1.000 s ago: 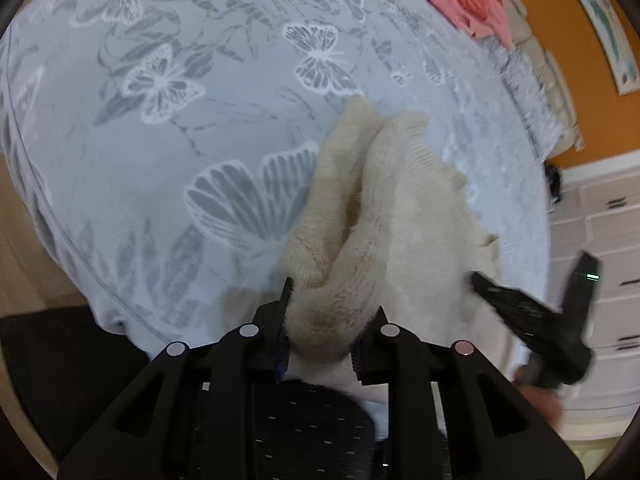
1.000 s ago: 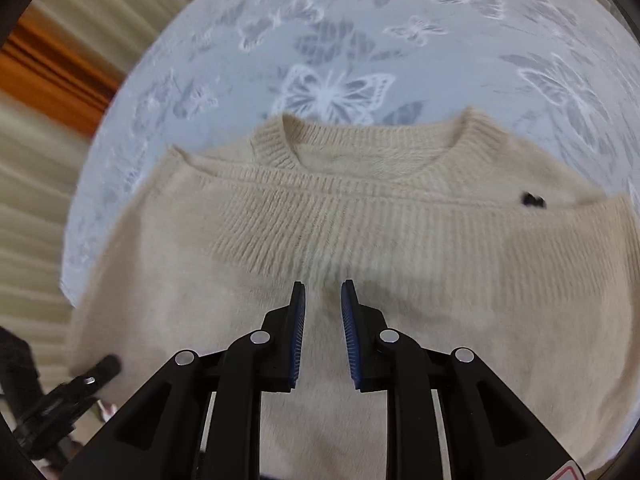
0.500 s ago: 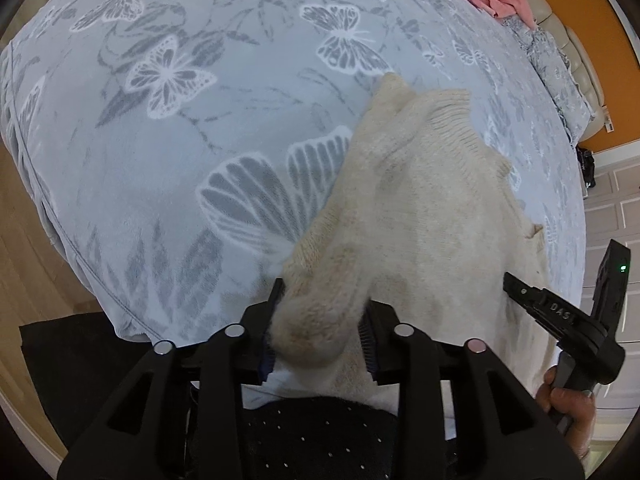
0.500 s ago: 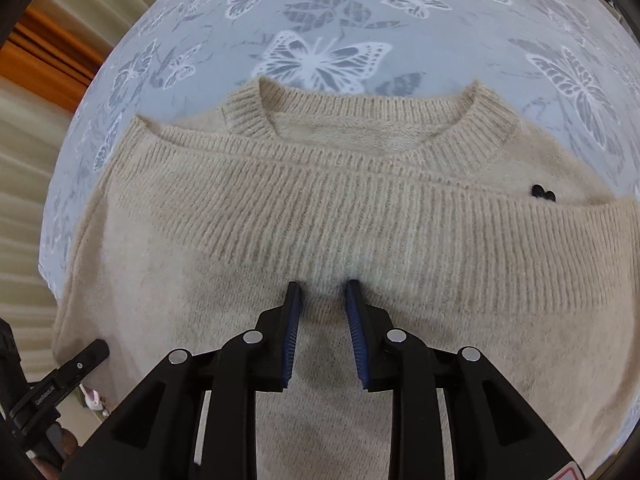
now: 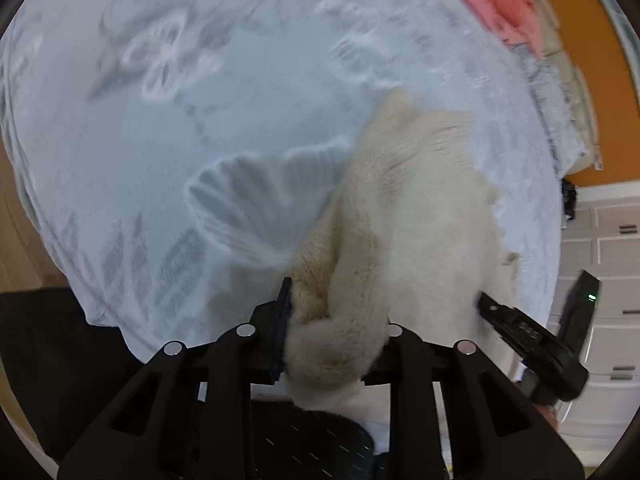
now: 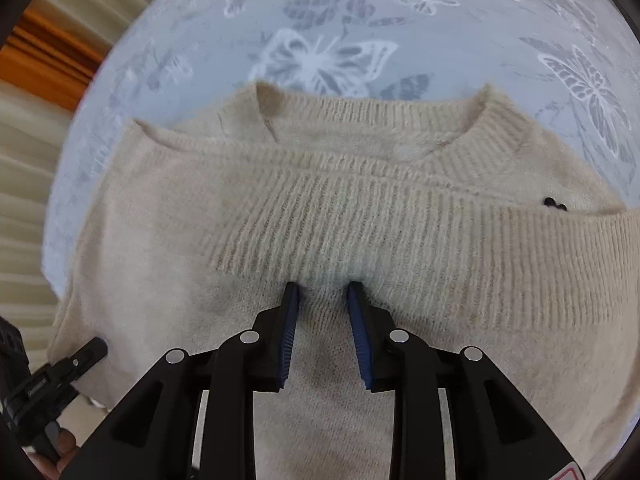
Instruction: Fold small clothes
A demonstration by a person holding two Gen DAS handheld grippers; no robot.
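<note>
Two grippers work one cream sweater (image 6: 360, 240) lying on a butterfly-print blanket (image 6: 328, 40), its neckline toward twelve o'clock in the right wrist view. The left gripper (image 5: 336, 320) has its fingers clamped around a bunched fold of knit, while a pink garment (image 5: 500, 4) lies at one o'clock. The right gripper (image 6: 322, 320) presses its blue pads (image 6: 290, 332), slightly parted, onto the ribbed hem, clasping nothing.
</note>
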